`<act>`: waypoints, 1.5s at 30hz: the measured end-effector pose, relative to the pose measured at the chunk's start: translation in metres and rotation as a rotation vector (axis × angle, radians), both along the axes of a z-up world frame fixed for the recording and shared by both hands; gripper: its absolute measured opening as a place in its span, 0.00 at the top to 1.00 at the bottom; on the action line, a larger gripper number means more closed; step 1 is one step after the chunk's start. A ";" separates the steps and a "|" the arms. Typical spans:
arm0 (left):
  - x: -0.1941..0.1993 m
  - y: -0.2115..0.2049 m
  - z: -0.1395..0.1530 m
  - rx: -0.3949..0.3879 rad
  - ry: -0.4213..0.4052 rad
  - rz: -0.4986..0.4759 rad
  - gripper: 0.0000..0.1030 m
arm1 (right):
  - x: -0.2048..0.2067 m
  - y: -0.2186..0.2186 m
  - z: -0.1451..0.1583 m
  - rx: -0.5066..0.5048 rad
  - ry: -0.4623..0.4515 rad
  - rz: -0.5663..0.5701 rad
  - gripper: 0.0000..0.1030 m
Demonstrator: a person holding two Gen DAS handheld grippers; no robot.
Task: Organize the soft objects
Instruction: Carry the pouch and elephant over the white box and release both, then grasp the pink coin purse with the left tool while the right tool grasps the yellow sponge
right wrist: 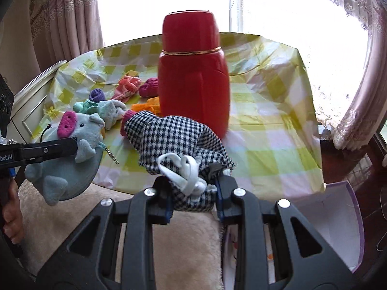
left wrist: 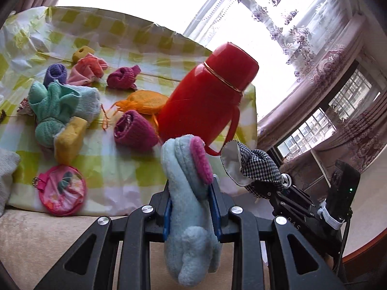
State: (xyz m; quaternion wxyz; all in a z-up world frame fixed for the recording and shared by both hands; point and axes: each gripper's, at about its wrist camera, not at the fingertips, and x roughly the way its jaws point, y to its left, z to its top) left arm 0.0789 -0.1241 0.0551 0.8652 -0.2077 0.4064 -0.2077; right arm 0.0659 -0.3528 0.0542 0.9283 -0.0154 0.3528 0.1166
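A: Nearest elements?
B: Left gripper [left wrist: 192, 207], jaws clamped on the blue plush pig [left wrist: 191, 217], held above the beige cushion [left wrist: 48, 236]. Right gripper [right wrist: 193, 193], jaws closed on the checked drawstring pouch [right wrist: 176, 135], its white cord [right wrist: 183, 171] bunched between them.

A: Behind them?
B: The surface under a yellow-checked cloth [right wrist: 278, 111] carries the upright red thermos [right wrist: 193, 77]. Left of it lie a magenta knit roll [left wrist: 135, 130], yellow sponge [left wrist: 70, 135], teal towel bundle [left wrist: 53, 106], round pink pouch [left wrist: 63, 191]; farther back, an orange mesh bag [left wrist: 145, 101], a purple roll [left wrist: 55, 73].
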 end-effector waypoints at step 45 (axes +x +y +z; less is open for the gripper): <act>-0.002 -0.077 -0.028 -0.013 0.132 -0.213 0.31 | -0.013 -0.063 -0.028 0.004 0.174 -0.160 0.35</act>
